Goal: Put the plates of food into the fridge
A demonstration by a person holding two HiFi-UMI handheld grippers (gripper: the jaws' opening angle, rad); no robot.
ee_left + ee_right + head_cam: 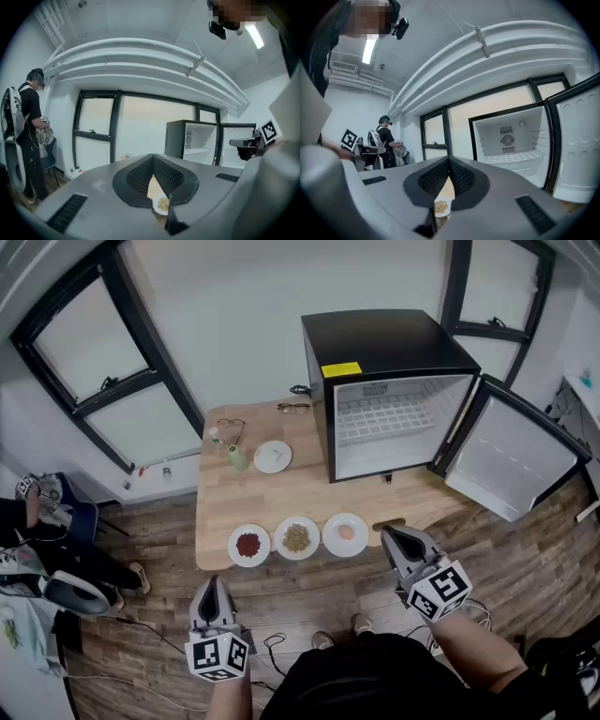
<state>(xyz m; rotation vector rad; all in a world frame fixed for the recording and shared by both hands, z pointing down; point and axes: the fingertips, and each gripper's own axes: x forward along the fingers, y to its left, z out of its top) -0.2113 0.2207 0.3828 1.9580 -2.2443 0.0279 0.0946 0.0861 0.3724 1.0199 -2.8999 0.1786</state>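
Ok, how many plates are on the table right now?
4. Three line the near edge of the table: red-food plate, brownish-food plate, pale-food plate. The fourth plate sits farther back by the small bottle. None shows in the fridge.

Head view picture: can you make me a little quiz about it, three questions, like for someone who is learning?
1. True or false: the fridge door stands open.
2. How many plates of food sit in a row at the near edge of the table?
3. Which plate lies nearest the right gripper? A: the one with red food. B: the one with greenish food. C: the plate with the orange piece.
Key: 1 true; 2 three; 3 C.
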